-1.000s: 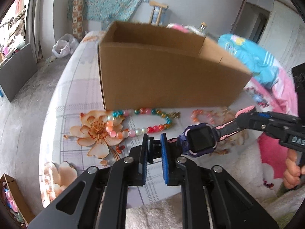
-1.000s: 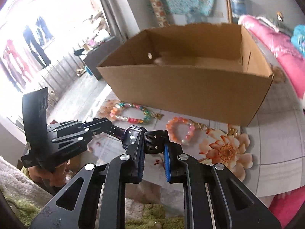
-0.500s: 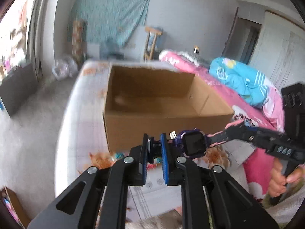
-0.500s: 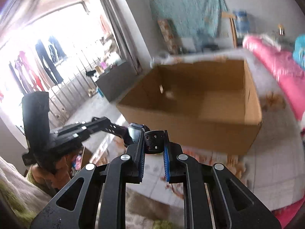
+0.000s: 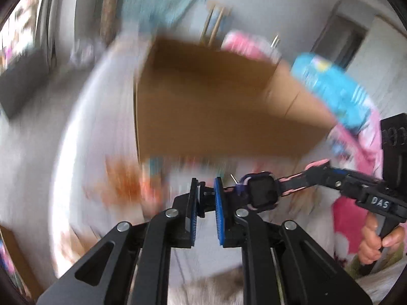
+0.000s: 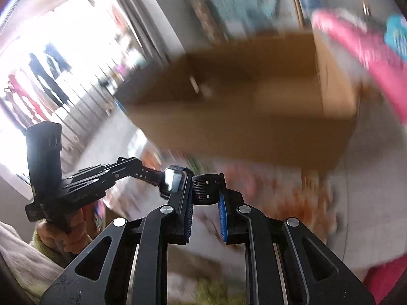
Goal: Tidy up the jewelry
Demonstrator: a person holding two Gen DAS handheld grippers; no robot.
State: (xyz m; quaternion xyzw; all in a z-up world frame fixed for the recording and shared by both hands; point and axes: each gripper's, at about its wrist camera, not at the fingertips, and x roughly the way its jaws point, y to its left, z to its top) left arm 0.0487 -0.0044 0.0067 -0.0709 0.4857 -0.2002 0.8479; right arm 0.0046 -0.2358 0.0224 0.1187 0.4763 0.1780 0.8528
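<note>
Left wrist view: the left gripper (image 5: 205, 203) is clenched on 1 end of the strap of a child's smartwatch (image 5: 262, 193); the black strap end sits between its blue pads. The watch's long axis runs level across the frame, from this gripper rightward to the right gripper (image 5: 315, 171), which grasps the opposite pink strap end. The purple-cased watch face hangs between the 2 grippers, nearer the left one. A hand (image 5: 376, 241) holds the right gripper's handle. The open cardboard box (image 5: 216, 106) stands beyond the watch, on the bed (image 5: 101, 127); motion blur hides what lies on the bed's cover.

Right wrist view: the right gripper (image 6: 205, 200) is closed on the perforated strap end, which sits between its pads. The watch (image 6: 174, 180) lies just left of the pads, and the left gripper (image 6: 152, 175) holds the far strap end. The box (image 6: 244, 117) lies ahead and above, its open top facing up. By my judgement, the coming move turns on carrying the stretched watch forward over the box's near wall.
</note>
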